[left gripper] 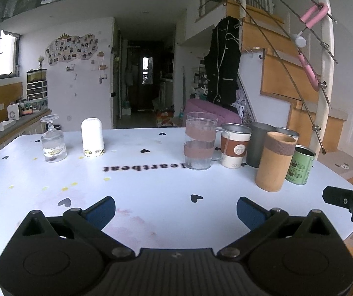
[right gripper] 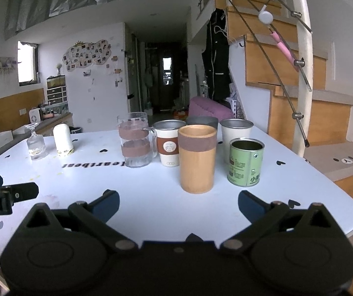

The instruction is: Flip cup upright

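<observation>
Two cups stand upside down at the far left of the white table point(left gripper: 151, 192): a clear stemmed glass point(left gripper: 52, 139) and a white cup point(left gripper: 92, 137) with a yellow printed band. Both also show in the right wrist view, the glass point(right gripper: 35, 141) and the white cup point(right gripper: 63, 140). My left gripper point(left gripper: 176, 211) is open and empty above the table's near edge, well short of them. My right gripper point(right gripper: 178, 206) is open and empty, just in front of a bamboo cup point(right gripper: 197, 159).
Upright cups cluster at the right: a clear mug with brown bands point(left gripper: 199, 141), a white cup with a brown sleeve point(left gripper: 235, 145), grey metal cups point(left gripper: 260, 144), the bamboo cup point(left gripper: 275, 157) and a green tin point(left gripper: 301, 164). A staircase railing point(right gripper: 302, 74) rises right of the table.
</observation>
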